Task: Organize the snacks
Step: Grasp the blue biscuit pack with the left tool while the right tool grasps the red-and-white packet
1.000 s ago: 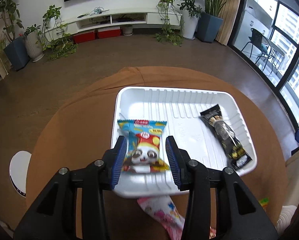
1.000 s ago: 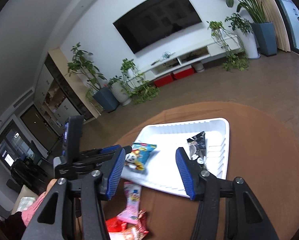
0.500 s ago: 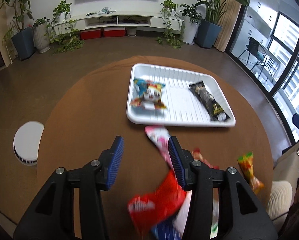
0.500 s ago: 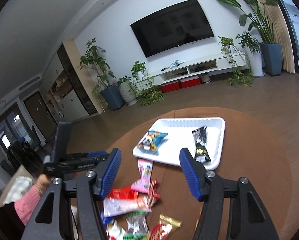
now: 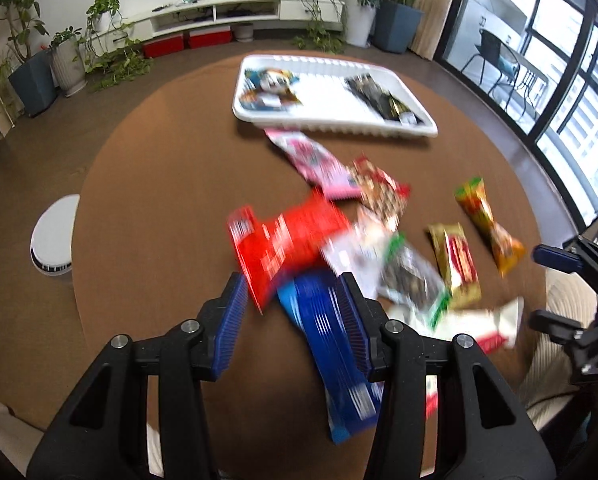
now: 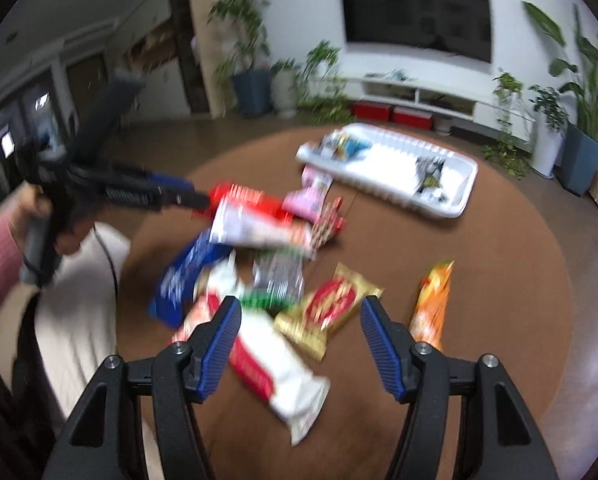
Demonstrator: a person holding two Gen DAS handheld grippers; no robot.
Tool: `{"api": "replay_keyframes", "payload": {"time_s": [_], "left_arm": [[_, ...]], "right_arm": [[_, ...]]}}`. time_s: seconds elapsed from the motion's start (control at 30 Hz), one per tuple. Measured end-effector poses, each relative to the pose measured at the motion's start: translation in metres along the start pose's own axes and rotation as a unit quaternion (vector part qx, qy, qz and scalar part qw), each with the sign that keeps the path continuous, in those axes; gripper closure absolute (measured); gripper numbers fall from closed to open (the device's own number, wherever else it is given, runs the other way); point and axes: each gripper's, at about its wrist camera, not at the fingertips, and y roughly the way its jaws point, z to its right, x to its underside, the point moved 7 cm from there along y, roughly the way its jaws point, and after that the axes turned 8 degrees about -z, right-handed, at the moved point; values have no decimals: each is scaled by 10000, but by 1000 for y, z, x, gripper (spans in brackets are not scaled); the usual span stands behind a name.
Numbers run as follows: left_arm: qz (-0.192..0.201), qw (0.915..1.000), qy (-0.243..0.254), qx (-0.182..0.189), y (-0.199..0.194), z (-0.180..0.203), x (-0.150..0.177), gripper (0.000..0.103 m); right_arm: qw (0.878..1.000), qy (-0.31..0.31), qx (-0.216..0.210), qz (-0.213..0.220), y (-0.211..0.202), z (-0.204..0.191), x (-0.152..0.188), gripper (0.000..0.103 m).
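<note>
A white tray (image 5: 331, 127) at the far side of the round brown table holds a panda snack pack (image 5: 269, 86) and a black pack (image 5: 381, 98). A pile of loose snacks lies nearer: a pink pack (image 5: 317, 160), a red pack (image 5: 287, 240), a blue pack (image 5: 335, 344), a gold-red pack (image 6: 331, 308) and an orange pack (image 6: 433, 304). My left gripper (image 5: 293, 300) is open and empty over the blue and red packs. My right gripper (image 6: 301, 320) is open and empty above the gold-red pack and a white-red pack (image 6: 271, 360).
The brown table (image 5: 151, 208) drops off at its round edge on all sides. A white round object (image 5: 53, 236) sits on the floor at the left. The left gripper also shows in the right wrist view (image 6: 179, 198). Plants and a TV bench stand far behind.
The left gripper let go of the panda pack in the tray and pulled back to the snack pile. The right gripper also drew back and lowered over the loose snacks.
</note>
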Motion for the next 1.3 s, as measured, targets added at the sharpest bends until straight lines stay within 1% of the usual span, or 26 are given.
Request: {"api": "replay_keyframes", "payload": {"time_s": [0.03, 0.13, 0.2, 0.37, 0.53, 0.77, 0.83, 0.97, 1.1, 1.13, 1.17, 1.2, 1.23, 1.27, 1.3], "left_arm": [[-49, 10000, 24, 24, -1, 4, 10, 59], [-122, 9999, 71, -6, 4, 15, 23, 59], [-173, 9998, 85, -4, 8, 20, 31, 59], [-270, 9996, 35, 25, 18, 25, 36, 59], [-349, 9994, -47, 69, 26, 25, 35, 58], [-457, 9988, -125, 85, 38, 24, 32, 58], [-482, 9987, -138, 78, 42, 24, 33, 58], [-515, 9986, -108, 24, 50, 26, 34, 58], [-563, 9983, -112, -31, 57, 27, 36, 59], [-511, 9986, -88, -64, 58, 27, 35, 59], [-497, 9987, -80, -85, 58, 27, 36, 62], [-465, 9988, -72, -107, 58, 28, 36, 66], [-437, 9989, -61, -156, 58, 27, 35, 73], [-427, 9989, -65, -179, 58, 26, 35, 76], [-431, 9989, -86, -151, 58, 26, 35, 77]], "right_arm": [[9999, -84, 4, -111, 5, -3, 6, 38], [9985, -393, 74, -363, 17, -12, 20, 38], [9976, -507, 52, -468, 22, -16, 23, 38], [9936, -891, 68, -686, 35, -27, 26, 38], [9887, -1202, 79, -893, 48, -35, 25, 38], [9847, -1382, -3, -1061, 63, -41, 25, 38], [9842, -1395, -43, -1091, 65, -43, 25, 42], [9842, -1372, -61, -1121, 70, -40, 25, 46], [9857, -1251, -183, -1118, 74, -34, 20, 58], [9859, -1208, -254, -1127, 74, -33, 20, 60], [9860, -1208, -290, -1111, 74, -33, 19, 63], [9862, -1202, -299, -1098, 74, -32, 18, 68], [9865, -1185, -307, -1092, 74, -32, 18, 74], [9868, -1159, -319, -1081, 74, -31, 17, 76], [9874, -1105, -357, -1074, 74, -29, 17, 79]]}}
